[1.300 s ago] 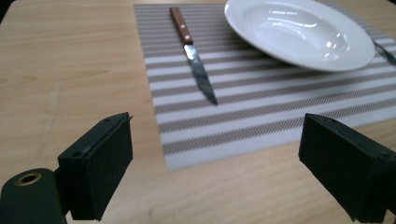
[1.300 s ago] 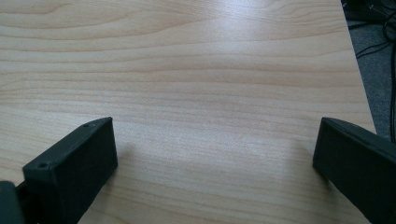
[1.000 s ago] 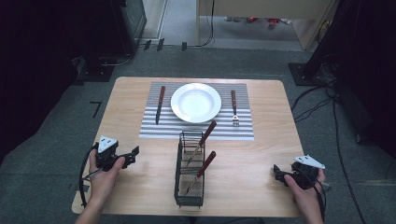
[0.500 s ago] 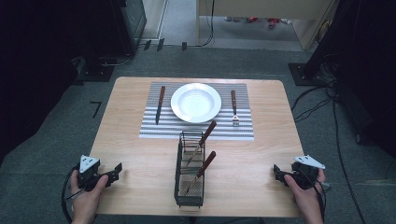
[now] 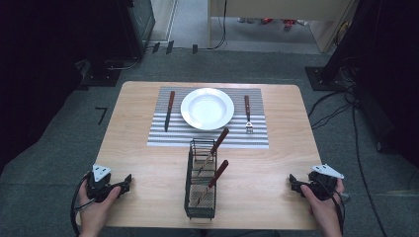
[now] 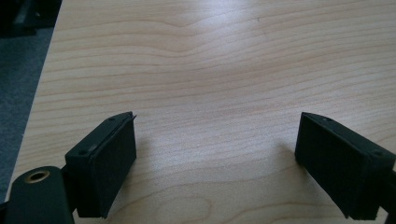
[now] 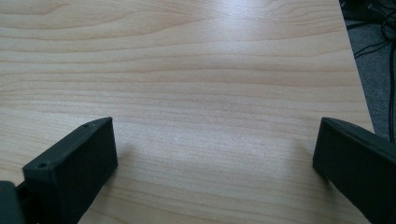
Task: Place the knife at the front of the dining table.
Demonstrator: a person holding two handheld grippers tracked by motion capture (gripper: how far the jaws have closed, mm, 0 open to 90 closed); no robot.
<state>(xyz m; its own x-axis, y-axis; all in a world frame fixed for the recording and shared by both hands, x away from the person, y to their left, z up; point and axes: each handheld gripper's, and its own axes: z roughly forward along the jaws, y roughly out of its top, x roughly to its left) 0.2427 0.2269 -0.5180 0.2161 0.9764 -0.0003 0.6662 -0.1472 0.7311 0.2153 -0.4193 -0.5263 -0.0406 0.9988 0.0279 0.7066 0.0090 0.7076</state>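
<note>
A person's left hand-held black gripper (image 5: 123, 181) rests at the near left edge of the pale wooden table (image 5: 148, 163), jaws spread wide and holding nothing; the right hand-held black gripper (image 5: 295, 183) sits at the near right edge, equally wide apart and empty; between them stands a black wire cutlery caddy (image 5: 201, 197) with two wooden-handled utensils (image 5: 218, 174) leaning out; beyond it lie a round white plate (image 5: 207, 109) on a grey striped placemat (image 5: 257, 138), a wooden-handled knife (image 5: 169, 109) left of the plate and a wooden-handled fork (image 5: 247, 113) right of it; a careless inward sweep could likely catch the leaning handles and tip the caddy; bare wood flanks the caddy, yet both grippers sit close to the edge.
</note>
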